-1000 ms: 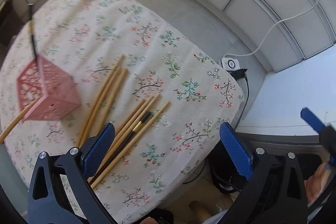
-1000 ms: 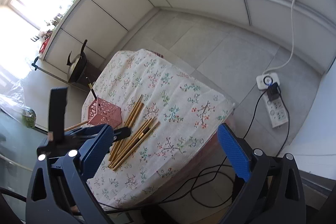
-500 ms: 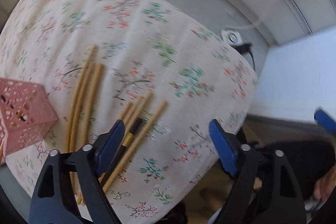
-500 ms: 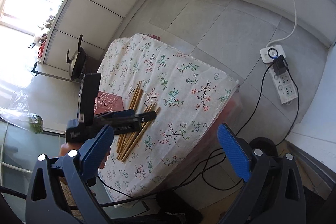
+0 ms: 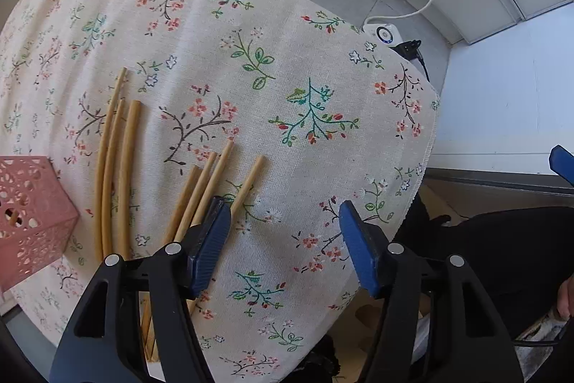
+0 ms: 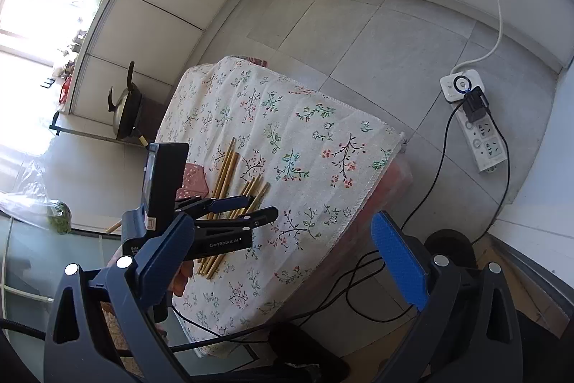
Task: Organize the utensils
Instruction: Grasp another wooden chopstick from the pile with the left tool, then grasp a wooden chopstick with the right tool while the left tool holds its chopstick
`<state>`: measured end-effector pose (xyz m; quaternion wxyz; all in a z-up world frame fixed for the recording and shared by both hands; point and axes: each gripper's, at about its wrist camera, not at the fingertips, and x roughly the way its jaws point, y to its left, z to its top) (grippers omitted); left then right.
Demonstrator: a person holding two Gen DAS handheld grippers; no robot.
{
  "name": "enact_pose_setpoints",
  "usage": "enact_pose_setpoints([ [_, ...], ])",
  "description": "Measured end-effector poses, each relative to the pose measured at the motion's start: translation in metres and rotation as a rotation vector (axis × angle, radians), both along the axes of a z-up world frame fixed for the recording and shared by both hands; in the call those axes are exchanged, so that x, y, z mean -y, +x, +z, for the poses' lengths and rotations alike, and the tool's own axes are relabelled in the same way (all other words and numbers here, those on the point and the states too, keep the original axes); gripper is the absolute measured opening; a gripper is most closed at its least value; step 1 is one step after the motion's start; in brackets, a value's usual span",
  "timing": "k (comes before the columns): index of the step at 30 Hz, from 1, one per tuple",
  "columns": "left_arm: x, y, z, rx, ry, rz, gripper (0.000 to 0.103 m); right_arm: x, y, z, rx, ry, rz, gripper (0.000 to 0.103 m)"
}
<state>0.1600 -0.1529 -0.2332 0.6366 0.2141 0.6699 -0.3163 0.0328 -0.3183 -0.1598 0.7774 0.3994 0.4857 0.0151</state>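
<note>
Bamboo chopsticks lie on the floral tablecloth (image 5: 287,60) in two bunches: three long ones (image 5: 114,167) on the left and several shorter ones (image 5: 204,182) beside them. A pink perforated holder (image 5: 28,218) stands at the left edge. My left gripper (image 5: 283,207) points straight down just above the cloth, its jaws closing. The rightmost chopstick (image 5: 249,185) runs in just inside the left pad (image 5: 211,236); only cloth fills the rest of the gap. My right gripper (image 6: 281,221) hangs open and empty high over the table's near side, looking down on the left gripper (image 6: 263,204), the chopsticks (image 6: 227,167) and the holder (image 6: 193,178).
A white power strip (image 6: 473,121) and black cables (image 6: 358,275) lie on the tiled floor to the right of the table. A dark wok (image 6: 125,113) stands beyond the far left corner. A bag of greens (image 6: 59,218) lies at the left. A person's dark trouser leg (image 5: 502,257) is at the right.
My left gripper has sunk toward the shorter chopsticks and its jaws have narrowed. The black-tipped chopstick is now hidden behind its left finger. The right gripper has barely moved.
</note>
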Motion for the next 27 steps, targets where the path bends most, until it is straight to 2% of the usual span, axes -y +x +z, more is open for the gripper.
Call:
enact_pose_setpoints([
  [3,0.002,-0.002,-0.005,0.028,0.026,-0.024,0.055,0.002,-0.001,0.0,-0.004,-0.008,-0.012,0.096],
  [5,0.006,-0.001,-0.014,0.043,0.071,-0.027,0.046,0.003,-0.001,-0.002,-0.011,-0.005,-0.024,0.096],
  [8,0.011,-0.008,-0.014,0.093,0.078,-0.045,0.044,0.003,0.0,-0.002,-0.018,-0.012,-0.029,0.096],
  [10,0.007,-0.008,-0.012,0.095,0.062,-0.008,0.036,0.001,0.0,-0.003,-0.024,-0.018,-0.027,0.096],
  [12,-0.003,-0.007,-0.009,0.095,0.026,0.041,0.016,0.0,0.001,-0.004,-0.03,-0.029,-0.031,0.096],
  [13,-0.008,-0.008,-0.008,0.101,0.011,0.066,0.014,-0.001,0.002,-0.005,-0.032,-0.037,-0.033,0.096],
  [15,-0.018,-0.014,-0.006,0.149,0.003,0.101,0.005,-0.004,0.005,-0.007,-0.044,-0.066,-0.038,0.096],
  [17,-0.033,-0.021,0.002,0.191,-0.014,0.143,0.005,-0.01,0.01,-0.009,-0.06,-0.084,-0.028,0.096],
  [22,-0.078,-0.045,0.055,0.251,-0.111,0.23,0.004,-0.052,0.034,-0.024,-0.127,-0.097,0.084,0.096],
  [24,-0.098,-0.062,0.082,0.281,-0.173,0.263,0.004,-0.072,0.046,-0.037,-0.177,-0.068,0.115,0.096],
  [25,-0.107,-0.072,0.094,0.297,-0.195,0.272,0.004,-0.08,0.05,-0.044,-0.203,-0.042,0.122,0.094],
  [27,-0.123,-0.092,0.116,0.335,-0.237,0.297,0.004,-0.096,0.063,-0.061,-0.262,0.031,0.123,0.083],
])
